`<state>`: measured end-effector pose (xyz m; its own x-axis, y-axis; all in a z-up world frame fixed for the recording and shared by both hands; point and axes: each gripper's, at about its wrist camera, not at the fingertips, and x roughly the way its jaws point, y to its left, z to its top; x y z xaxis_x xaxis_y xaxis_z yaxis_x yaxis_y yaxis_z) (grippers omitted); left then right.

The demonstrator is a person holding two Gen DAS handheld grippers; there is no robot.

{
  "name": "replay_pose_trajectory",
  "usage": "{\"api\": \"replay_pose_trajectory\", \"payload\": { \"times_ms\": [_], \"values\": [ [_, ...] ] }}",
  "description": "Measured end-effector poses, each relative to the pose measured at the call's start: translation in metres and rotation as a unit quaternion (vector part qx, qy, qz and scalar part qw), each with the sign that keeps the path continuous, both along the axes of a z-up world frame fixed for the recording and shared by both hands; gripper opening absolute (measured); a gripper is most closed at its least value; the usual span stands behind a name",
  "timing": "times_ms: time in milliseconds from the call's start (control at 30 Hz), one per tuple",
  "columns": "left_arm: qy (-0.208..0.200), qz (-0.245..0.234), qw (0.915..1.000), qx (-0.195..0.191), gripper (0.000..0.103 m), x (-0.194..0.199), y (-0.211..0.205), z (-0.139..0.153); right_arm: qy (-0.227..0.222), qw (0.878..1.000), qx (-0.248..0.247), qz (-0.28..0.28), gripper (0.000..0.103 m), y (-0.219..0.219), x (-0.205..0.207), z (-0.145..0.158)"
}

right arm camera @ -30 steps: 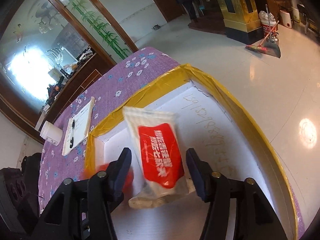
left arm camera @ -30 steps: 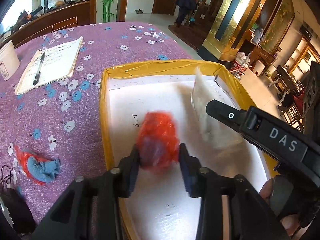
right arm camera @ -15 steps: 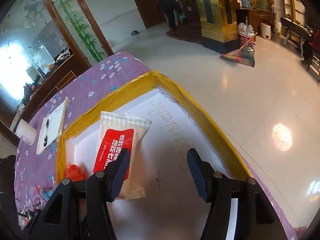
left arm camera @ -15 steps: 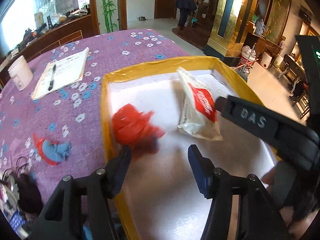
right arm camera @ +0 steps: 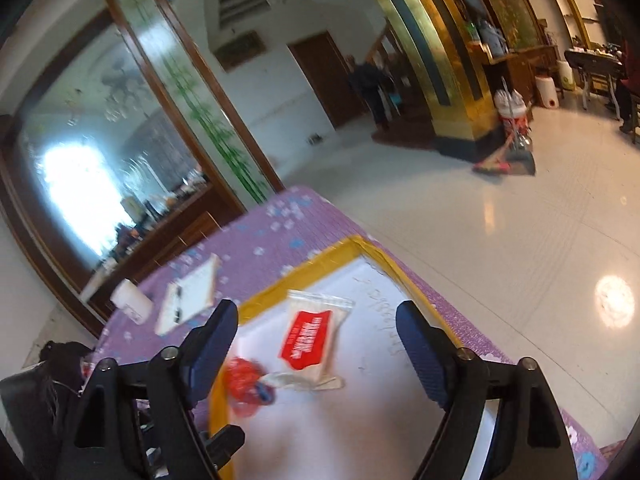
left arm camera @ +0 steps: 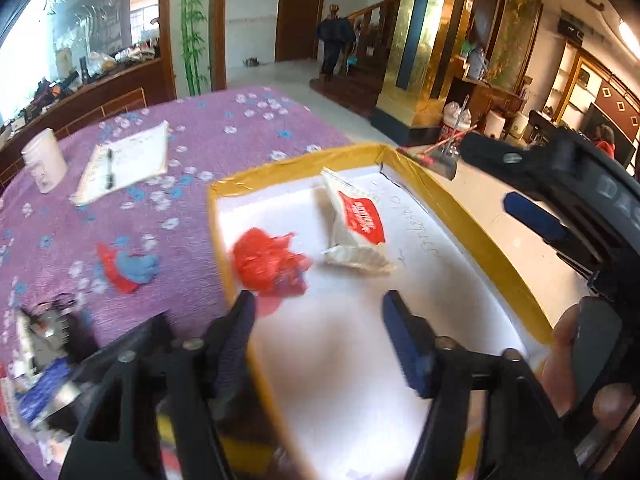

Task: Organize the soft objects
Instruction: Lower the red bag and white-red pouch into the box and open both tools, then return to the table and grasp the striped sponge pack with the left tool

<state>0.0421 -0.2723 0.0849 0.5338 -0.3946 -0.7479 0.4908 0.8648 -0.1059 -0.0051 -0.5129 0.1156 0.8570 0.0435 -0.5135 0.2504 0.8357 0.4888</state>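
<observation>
A crumpled red plastic bundle (left arm camera: 266,262) lies inside the white box with yellow taped rim (left arm camera: 296,168), near its left wall. Beside it rests a white pouch with a red label (left arm camera: 356,226). My left gripper (left arm camera: 318,330) hangs above the box's near end, jaws opening, nothing between them. My right gripper (right arm camera: 316,340) is pulled back above the box (right arm camera: 320,268), jaws opening and empty; the pouch (right arm camera: 308,338) and red bundle (right arm camera: 244,384) lie below it. A red and blue cloth (left arm camera: 128,266) lies on the purple tablecloth left of the box.
A notepad with a pen (left arm camera: 124,162) and a white cup (left arm camera: 44,164) sit at the far left of the flowered table. Dark clutter (left arm camera: 44,340) lies at the near left. The box stands at the table's right edge, over shiny floor. A person (left arm camera: 332,46) stands far off.
Both grippers let go and drew back and up. The red bundle left my left gripper and the pouch left my right one; both now lie in the box.
</observation>
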Motion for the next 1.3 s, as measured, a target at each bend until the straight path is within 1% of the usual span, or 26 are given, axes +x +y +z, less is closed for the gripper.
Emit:
{"api": "replay_pose_trajectory", "payload": {
  "times_ms": [67,133,200,267,333,400,500,533,567,600,633,667,700,733,800,833,933,1000,1167,1233,1300],
  "values": [
    [-0.015,0.006,0.9999,-0.006,0.069,-0.009,0.022,0.007,-0.01,1.0,-0.005,0.015,0.085,0.015,-0.009,0.004],
    [-0.024,0.014,0.9995,-0.014,0.07,-0.018,0.049,0.014,-0.03,0.999,-0.001,0.041,0.085,0.038,-0.019,0.005],
    [-0.04,0.03,0.9983,-0.028,0.07,-0.023,0.081,0.021,-0.046,0.996,-0.011,0.073,0.085,0.064,-0.026,0.005],
    [-0.061,0.055,0.9961,-0.033,0.074,-0.025,0.115,0.028,-0.072,0.991,-0.028,0.11,0.085,0.095,-0.035,0.003],
    [-0.081,0.079,0.9928,-0.04,0.074,-0.025,0.149,0.034,-0.093,0.984,-0.048,0.146,0.085,0.124,-0.043,0.0],
    [-0.096,0.105,0.9891,-0.038,0.075,-0.024,0.178,0.038,-0.107,0.977,-0.071,0.168,0.085,0.148,-0.045,-0.004],
    [-0.133,0.147,0.9792,-0.043,0.075,-0.024,0.222,0.037,-0.123,0.968,-0.078,0.205,0.085,0.169,-0.044,-0.011],
    [-0.148,0.165,0.9741,-0.044,0.075,-0.024,0.234,0.034,-0.119,0.967,-0.084,0.211,0.085,0.174,-0.043,-0.015],
    [-0.157,0.196,0.9673,-0.036,0.075,-0.02,0.246,0.032,-0.11,0.965,-0.089,0.22,0.085,0.178,-0.039,-0.02],
    [-0.151,0.215,0.9645,-0.027,0.075,-0.015,0.252,0.032,-0.101,0.964,-0.094,0.228,0.085,0.181,-0.035,-0.023],
    [-0.145,0.219,0.9643,-0.033,0.075,-0.012,0.257,0.034,-0.098,0.963,-0.096,0.232,0.085,0.183,-0.034,-0.025],
    [-0.137,0.219,0.9648,-0.048,0.075,-0.01,0.261,0.034,-0.098,0.962,-0.098,0.234,0.085,0.184,-0.032,-0.027],
    [-0.132,0.221,0.965,-0.05,0.075,-0.008,0.264,0.034,-0.101,0.961,-0.099,0.238,0.085,0.185,-0.033,-0.027],
    [-0.127,0.222,0.9657,-0.042,0.076,-0.005,0.265,0.034,-0.102,0.959,-0.102,0.242,0.085,0.186,-0.033,-0.028],
    [-0.111,0.23,0.9669,-0.011,0.076,0.006,0.27,0.029,-0.098,0.957,-0.104,0.252,0.085,0.184,-0.035,-0.03],
    [-0.102,0.233,0.9672,-0.004,0.076,0.009,0.275,0.026,-0.091,0.955,-0.097,0.264,0.085,0.186,-0.032,-0.032],
    [-0.058,0.241,0.9686,-0.01,0.076,0.021,0.3,0.016,-0.079,0.95,-0.083,0.291,0.085,0.188,-0.031,-0.036],
    [-0.048,0.257,0.965,-0.018,0.076,0.023,0.317,0.014,-0.076,0.945,-0.08,0.308,0.084,0.193,-0.032,-0.036],
    [-0.044,0.289,0.9564,-0.009,0.076,0.023,0.349,0.013,-0.081,0.93,-0.073,0.351,0.082,0.206,-0.036,-0.036],
    [-0.029,0.305,0.9521,-0.001,0.076,0.027,0.363,0.01,-0.089,0.927,-0.079,0.356,0.082,0.209,-0.039,-0.034],
    [-0.002,0.329,0.9444,0.011,0.076,0.034,0.378,0.001,-0.088,0.926,-0.08,0.357,0.082,0.21,-0.039,-0.036]
  ]
}}
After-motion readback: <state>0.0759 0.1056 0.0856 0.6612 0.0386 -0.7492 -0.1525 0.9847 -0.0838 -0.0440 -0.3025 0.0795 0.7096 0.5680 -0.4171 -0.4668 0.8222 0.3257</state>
